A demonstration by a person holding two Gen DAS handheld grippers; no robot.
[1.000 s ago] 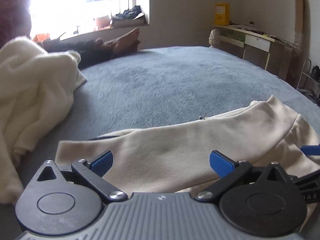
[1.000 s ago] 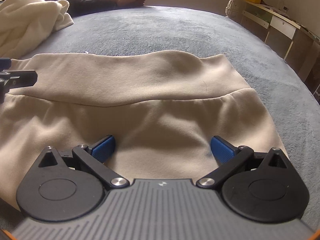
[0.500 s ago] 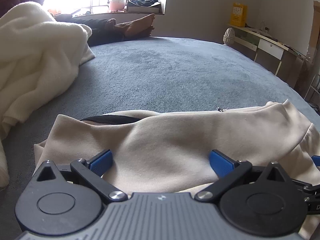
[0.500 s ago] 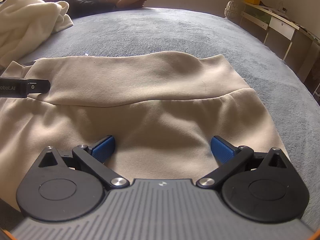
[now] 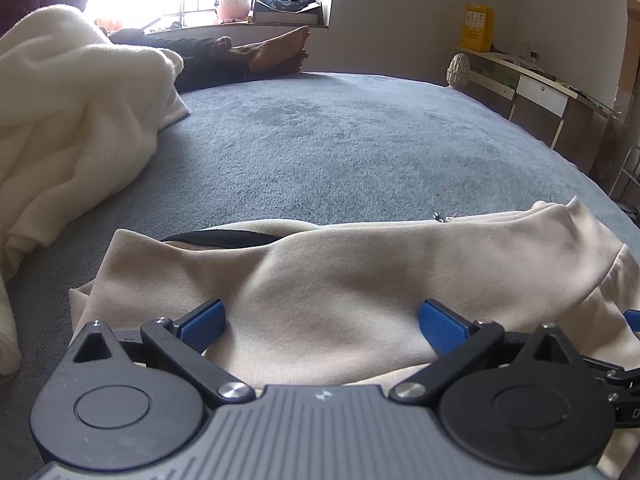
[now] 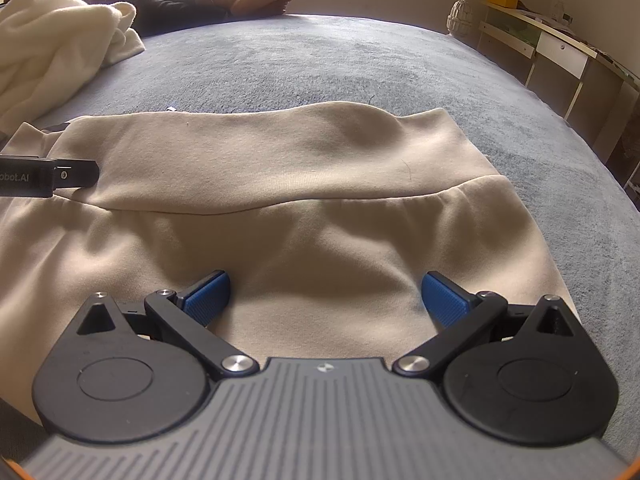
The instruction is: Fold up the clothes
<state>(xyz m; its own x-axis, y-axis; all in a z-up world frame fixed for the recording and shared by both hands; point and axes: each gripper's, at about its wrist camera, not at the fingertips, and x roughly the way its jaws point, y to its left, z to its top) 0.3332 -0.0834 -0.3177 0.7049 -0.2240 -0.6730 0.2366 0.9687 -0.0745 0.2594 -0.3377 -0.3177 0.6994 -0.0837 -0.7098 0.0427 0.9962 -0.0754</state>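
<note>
Your left gripper [image 5: 320,322] and right gripper [image 6: 326,294] both gape wide, empty, over the soft beige garment [image 6: 300,184] — ribbed, folded — on plush grey carpet [image 5: 340,140].

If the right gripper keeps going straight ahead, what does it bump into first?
Most likely the beige garment. The open right gripper sits low over it, and the folded ridge of cloth lies just ahead. Whether it touches already is hard to tell.

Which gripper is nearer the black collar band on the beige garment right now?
Left. The left gripper hangs open just short of the black collar band, at that end of the beige garment. The right gripper, also open, sits over the other end.
</note>
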